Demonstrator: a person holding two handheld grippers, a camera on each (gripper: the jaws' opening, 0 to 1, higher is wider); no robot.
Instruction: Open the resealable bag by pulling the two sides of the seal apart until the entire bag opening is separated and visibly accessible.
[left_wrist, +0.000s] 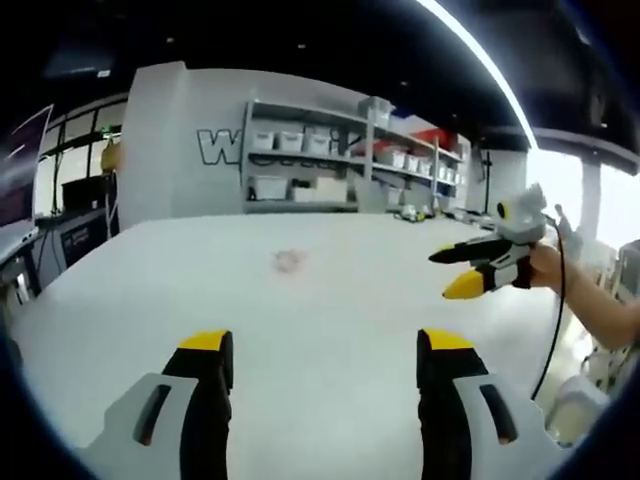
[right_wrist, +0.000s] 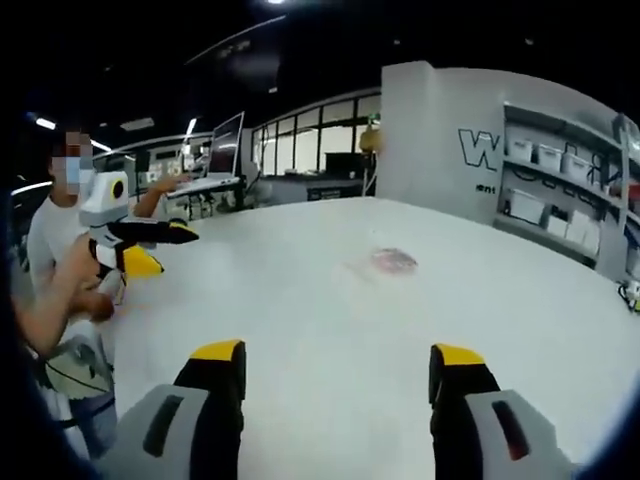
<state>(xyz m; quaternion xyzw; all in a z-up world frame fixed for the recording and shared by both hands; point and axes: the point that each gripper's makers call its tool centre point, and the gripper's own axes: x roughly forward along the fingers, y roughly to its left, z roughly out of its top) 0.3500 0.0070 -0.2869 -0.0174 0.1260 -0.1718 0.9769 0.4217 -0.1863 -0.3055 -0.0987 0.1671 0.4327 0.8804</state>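
A small clear resealable bag (left_wrist: 290, 262) with pinkish contents lies flat on the white table (left_wrist: 130, 300), far ahead of both grippers; the right gripper view has the bag (right_wrist: 392, 260) just right of centre. My left gripper (left_wrist: 326, 345) is open above the near table, nothing between its yellow-tipped jaws. My right gripper (right_wrist: 338, 355) is also open and empty. Each gripper enters the other's view: the right gripper (left_wrist: 450, 275) from the right in a person's hand, the left gripper (right_wrist: 172, 252) from the left. Both hover off the table, well short of the bag.
Shelves with white bins (left_wrist: 310, 160) stand behind the table against a white wall with large lettering (left_wrist: 215, 147). A laptop (right_wrist: 225, 150) sits on a desk at the far left of the right gripper view. A person in a white shirt (right_wrist: 60, 250) stands at the table's edge.
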